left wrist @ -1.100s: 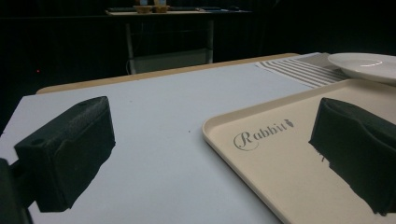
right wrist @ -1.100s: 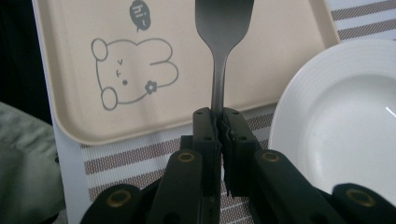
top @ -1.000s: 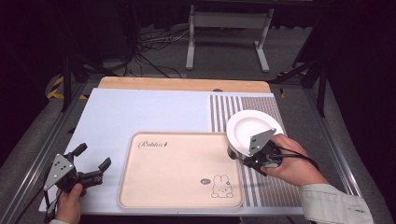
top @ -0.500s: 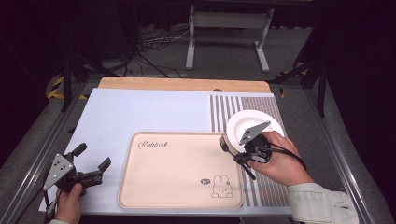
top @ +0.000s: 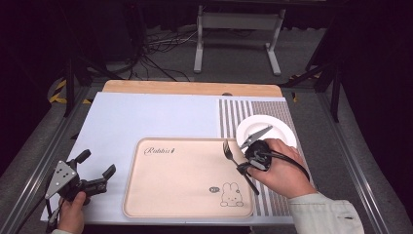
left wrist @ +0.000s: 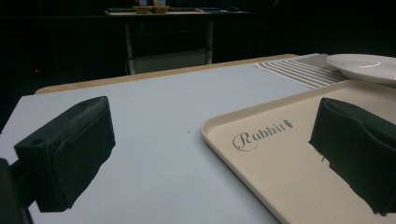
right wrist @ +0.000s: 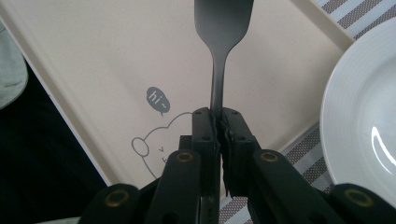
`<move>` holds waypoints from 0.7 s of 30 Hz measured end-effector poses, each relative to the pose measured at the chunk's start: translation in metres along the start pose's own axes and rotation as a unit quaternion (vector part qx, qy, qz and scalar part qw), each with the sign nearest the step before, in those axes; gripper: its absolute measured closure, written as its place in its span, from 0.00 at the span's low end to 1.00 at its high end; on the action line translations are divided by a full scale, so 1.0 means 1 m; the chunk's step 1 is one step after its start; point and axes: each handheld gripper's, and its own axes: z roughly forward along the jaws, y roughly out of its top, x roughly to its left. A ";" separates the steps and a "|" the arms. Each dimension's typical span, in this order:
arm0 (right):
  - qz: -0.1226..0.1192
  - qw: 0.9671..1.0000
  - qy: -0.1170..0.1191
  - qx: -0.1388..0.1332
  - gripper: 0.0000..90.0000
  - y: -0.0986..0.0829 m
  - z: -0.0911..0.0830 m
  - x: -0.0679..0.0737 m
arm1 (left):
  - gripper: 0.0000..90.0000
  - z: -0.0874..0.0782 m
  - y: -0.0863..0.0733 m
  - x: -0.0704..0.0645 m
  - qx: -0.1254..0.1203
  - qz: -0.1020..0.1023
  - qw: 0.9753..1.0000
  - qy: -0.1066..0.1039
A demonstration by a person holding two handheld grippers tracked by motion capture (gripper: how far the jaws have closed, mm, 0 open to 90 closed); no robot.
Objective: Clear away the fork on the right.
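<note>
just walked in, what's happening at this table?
A person holds a pair of tongs in each hand. The right tongs are shut on a dark fork by its handle, carrying it above the right edge of the beige rabbit tray, beside the white plate on the striped mat. The left tongs are open and hold nothing, at the table's near left corner.

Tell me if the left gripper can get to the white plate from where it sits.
Probably not without a long reach: the left gripper sits open at the table's near left corner, and the plate lies far right, beyond the tray and the right gripper holding the fork.
</note>
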 end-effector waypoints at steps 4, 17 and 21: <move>0.021 1.000 0.010 0.009 0.95 0.003 0.004 0.002 | 0.01 0.000 0.000 0.000 0.000 0.000 1.000 -0.001; 0.089 0.995 0.007 0.034 0.95 0.013 0.020 0.004 | 0.01 0.000 0.000 0.000 -0.002 -0.002 1.000 -0.002; 0.099 0.994 0.006 0.040 0.95 0.015 0.022 0.004 | 0.01 0.000 0.000 0.000 -0.002 -0.001 1.000 -0.002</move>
